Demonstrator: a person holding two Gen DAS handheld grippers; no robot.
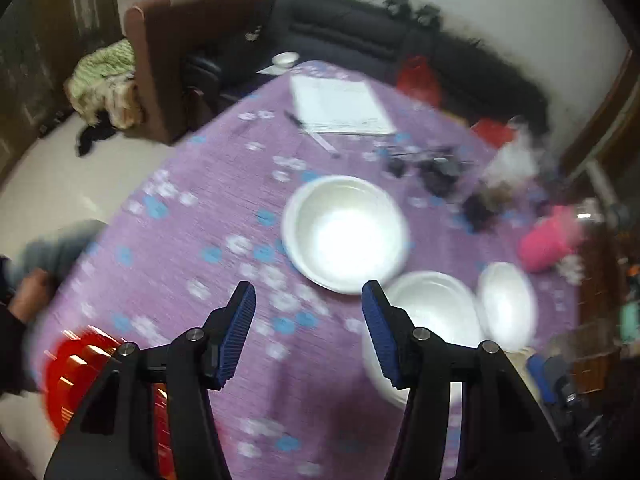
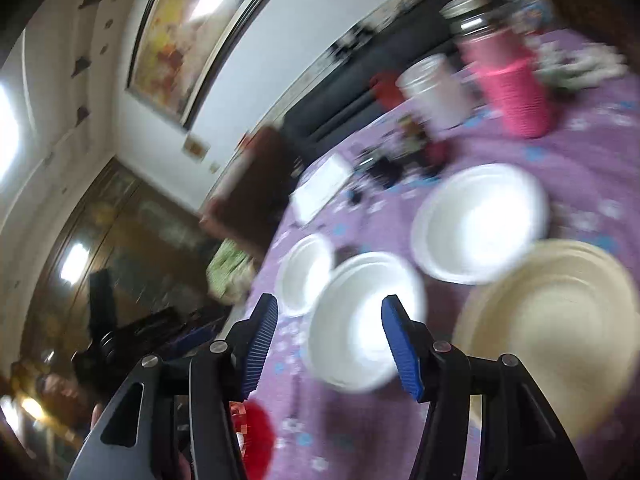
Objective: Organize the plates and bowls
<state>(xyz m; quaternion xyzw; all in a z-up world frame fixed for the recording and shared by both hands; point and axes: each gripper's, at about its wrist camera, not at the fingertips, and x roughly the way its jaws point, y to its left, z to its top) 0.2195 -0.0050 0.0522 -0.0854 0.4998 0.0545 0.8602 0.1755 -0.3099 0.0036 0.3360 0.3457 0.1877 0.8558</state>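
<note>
The worktop (image 1: 224,184) is covered by a purple cloth with blue and white flowers, and pretty much everything is smeared by motion blur. A big cream plate (image 2: 560,320) is seen at the right in the right wrist view, just beside three white bowls. The largest white bowl (image 1: 346,232) is sat mid-worktop in the left view, with a second bowl (image 1: 432,312) partly hidden behind the tool finger and a third bowl (image 1: 506,306) touching it on the right. A pink cup stack (image 2: 516,84) is parked further back, well apart. A red basket (image 1: 76,376) is glimpsed at the near edge. The left tool (image 1: 308,332) is held partway open, nothing between the pads. Same for the right tool (image 2: 328,344): half spread, empty, above a bowl.
</note>
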